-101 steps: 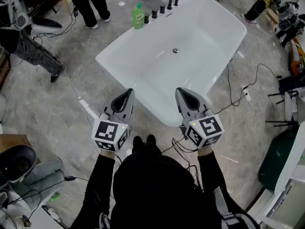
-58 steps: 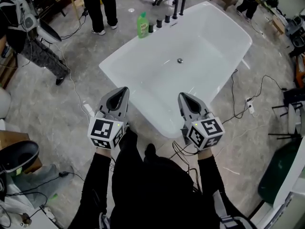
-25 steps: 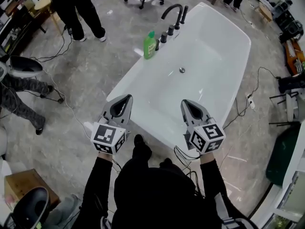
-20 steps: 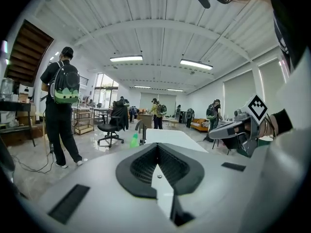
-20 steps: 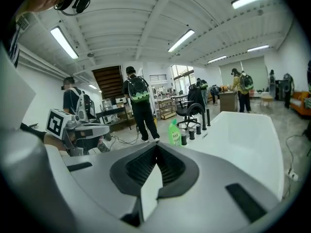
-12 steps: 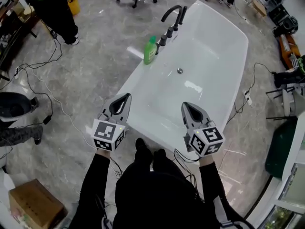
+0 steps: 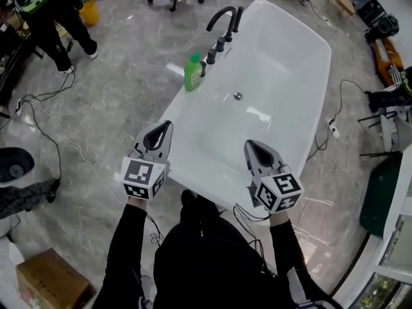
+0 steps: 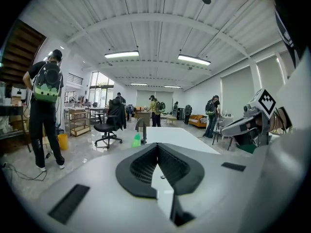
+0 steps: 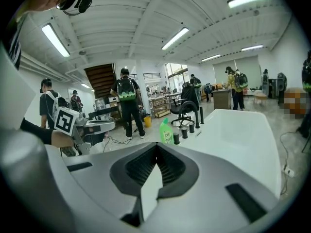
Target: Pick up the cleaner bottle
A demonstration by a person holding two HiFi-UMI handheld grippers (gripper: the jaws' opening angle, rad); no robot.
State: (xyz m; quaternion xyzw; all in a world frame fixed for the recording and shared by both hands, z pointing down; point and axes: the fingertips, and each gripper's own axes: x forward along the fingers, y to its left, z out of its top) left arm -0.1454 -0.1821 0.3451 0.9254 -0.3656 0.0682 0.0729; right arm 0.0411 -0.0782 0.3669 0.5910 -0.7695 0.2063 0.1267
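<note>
Green plastic, the cleaner bottle (image 7: 192, 73) stands upright on the left rim of the white bathtub (image 7: 283, 56). Its long axis is vertical, its cap points up, and its label faces the tub's near end. Just behind it runs a row of black knobs (image 7: 215, 49), then the arched black faucet (image 7: 222, 15). Both grippers are well apart from the bottle, at the near end. The left gripper (image 7: 165, 125) is by the near left edge and the right gripper (image 7: 248, 145) over the near rim. Each has its jaws closed together on nothing and points along the tub.
</note>
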